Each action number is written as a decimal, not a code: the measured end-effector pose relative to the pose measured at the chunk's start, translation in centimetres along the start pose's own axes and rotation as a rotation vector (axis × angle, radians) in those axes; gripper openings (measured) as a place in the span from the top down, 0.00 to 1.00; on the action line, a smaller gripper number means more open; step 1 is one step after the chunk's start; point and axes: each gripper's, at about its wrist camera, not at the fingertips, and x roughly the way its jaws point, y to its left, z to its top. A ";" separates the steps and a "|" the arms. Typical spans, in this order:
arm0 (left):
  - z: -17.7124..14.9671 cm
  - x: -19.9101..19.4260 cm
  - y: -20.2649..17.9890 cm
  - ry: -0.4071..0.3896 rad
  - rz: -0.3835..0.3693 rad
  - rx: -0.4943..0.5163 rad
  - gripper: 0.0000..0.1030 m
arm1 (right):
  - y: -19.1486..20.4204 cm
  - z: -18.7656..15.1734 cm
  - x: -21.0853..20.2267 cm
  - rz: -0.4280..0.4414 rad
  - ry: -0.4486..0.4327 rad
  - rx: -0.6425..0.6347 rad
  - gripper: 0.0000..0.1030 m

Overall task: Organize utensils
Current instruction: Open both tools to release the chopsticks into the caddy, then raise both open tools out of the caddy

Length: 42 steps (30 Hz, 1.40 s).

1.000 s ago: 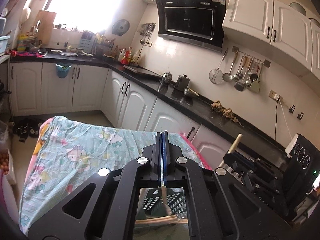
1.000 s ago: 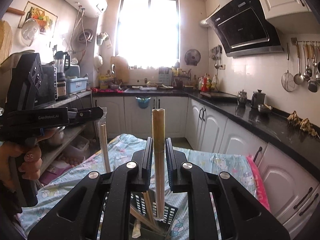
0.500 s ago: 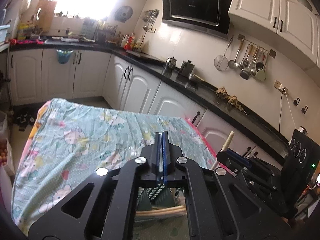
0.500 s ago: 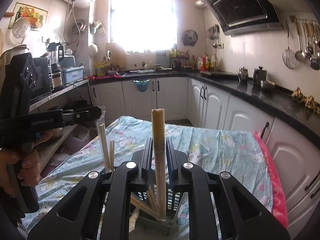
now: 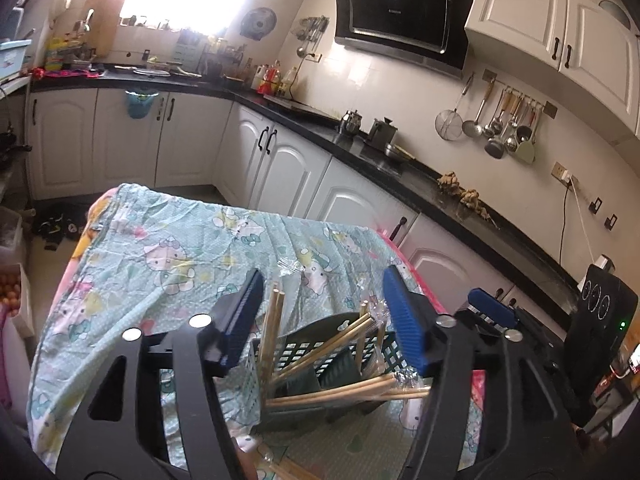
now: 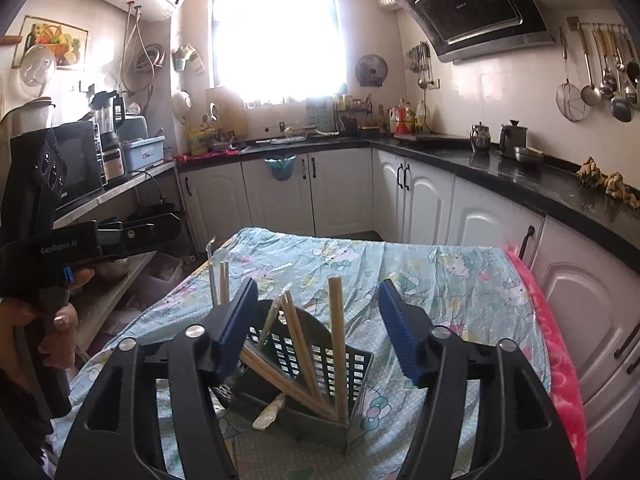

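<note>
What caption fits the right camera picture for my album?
Open right gripper above a dark basket of chopsticks on a cartoon tablecloth.

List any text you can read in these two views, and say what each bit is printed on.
"GenRobot.AI": white lettering on the side of the left tool, seen from the right wrist view.
Range hood: a small white brand word on the glass, too small to read.
Range hood top right corner: a red and white sticker, blurred.
Bottles on the counter: labels unreadable.
Nothing else is legible.
</note>
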 end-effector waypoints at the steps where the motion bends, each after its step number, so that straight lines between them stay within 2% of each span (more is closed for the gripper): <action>1: 0.1 -0.3 0.0 -0.006 0.001 -0.002 0.40 | 0.1 0.1 -0.4 0.000 -0.007 -0.002 0.36; 7: 0.4 -2.7 0.3 -0.038 0.004 -0.021 0.11 | 0.2 0.5 -2.4 -0.007 -0.045 -0.003 0.26; 16: -0.9 -4.9 0.1 -0.024 0.002 -0.020 0.11 | 0.7 0.2 -5.2 -0.019 -0.059 -0.010 0.18; 26: -2.6 -7.1 0.1 -0.022 -0.005 -0.030 0.11 | 1.9 -0.4 -7.8 -0.015 -0.073 -0.032 0.17; 34: -4.1 -8.2 -0.2 -0.006 -0.004 -0.022 0.11 | 3.5 -1.3 -8.9 0.009 -0.050 -0.072 0.17; 42: -6.3 -8.0 0.0 0.045 0.008 -0.028 0.10 | 4.5 -2.7 -9.2 0.037 -0.011 -0.103 0.17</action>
